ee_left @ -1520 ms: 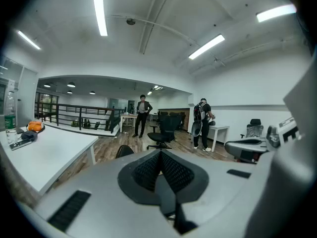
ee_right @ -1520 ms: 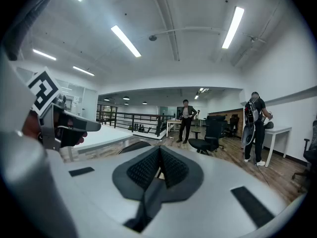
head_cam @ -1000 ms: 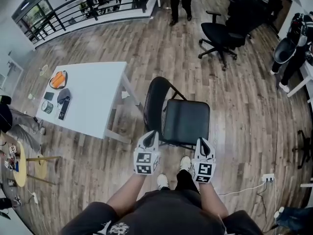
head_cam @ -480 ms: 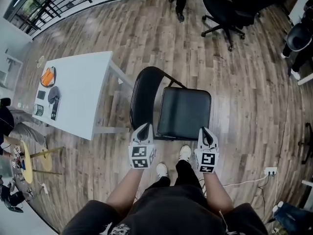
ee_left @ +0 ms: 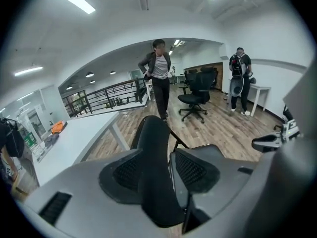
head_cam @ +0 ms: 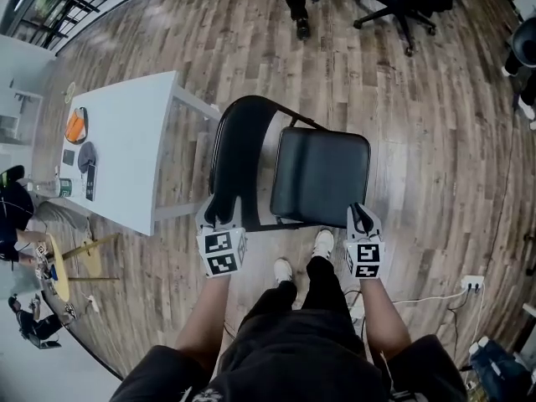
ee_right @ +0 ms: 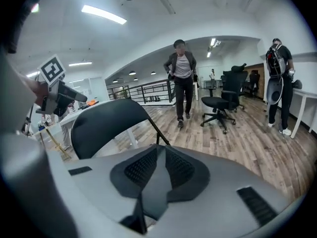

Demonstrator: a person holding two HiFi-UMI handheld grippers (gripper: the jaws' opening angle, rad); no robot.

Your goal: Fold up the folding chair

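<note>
1. The folding chair (head_cam: 320,177) stands unfolded on the wooden floor (head_cam: 419,141), beside a white table (head_cam: 126,166).
2. The left gripper (head_cam: 219,214) has just been opening its jaws, which now stand apart around the backrest (ee_left: 153,148).
3. The right gripper (head_cam: 360,218) is closed on nothing, near the chair's front corner.

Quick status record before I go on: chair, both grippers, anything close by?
chair: folding chair, unfolded
left gripper: jaws have just been opening; backrest edge between them, not clamped
right gripper: shut, empty, at the chair's near right corner
nearby: white table beside the backrest
</note>
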